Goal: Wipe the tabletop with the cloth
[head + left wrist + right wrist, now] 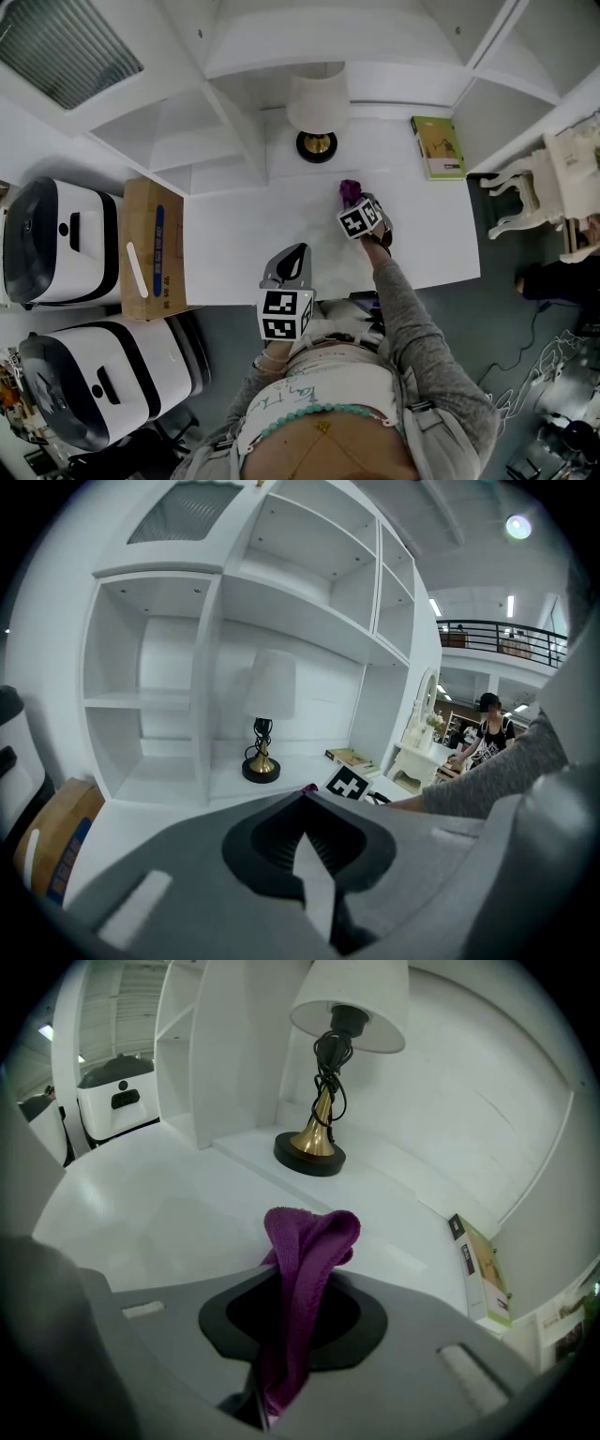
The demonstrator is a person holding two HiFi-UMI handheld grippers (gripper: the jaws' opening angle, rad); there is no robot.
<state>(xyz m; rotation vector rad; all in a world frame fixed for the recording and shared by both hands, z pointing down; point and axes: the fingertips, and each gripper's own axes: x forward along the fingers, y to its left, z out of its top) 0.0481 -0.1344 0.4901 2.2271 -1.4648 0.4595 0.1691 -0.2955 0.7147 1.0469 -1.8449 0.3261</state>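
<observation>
A purple cloth (302,1279) is pinched between the jaws of my right gripper (281,1372), which is shut on it; its folded end sticks up past the jaw tips. In the head view the cloth (350,191) shows as a small purple bunch over the white tabletop (253,244), just ahead of the right gripper (361,208). My left gripper (289,267) hovers at the table's near edge, shut with nothing in it, its jaws (305,855) pressed together.
A lamp with a brass foot (317,142) stands at the back of the table, a green book (437,146) at the back right. A cardboard box (150,246) lies at the left edge, beside two white appliances (56,239). White shelving (169,696) rises behind.
</observation>
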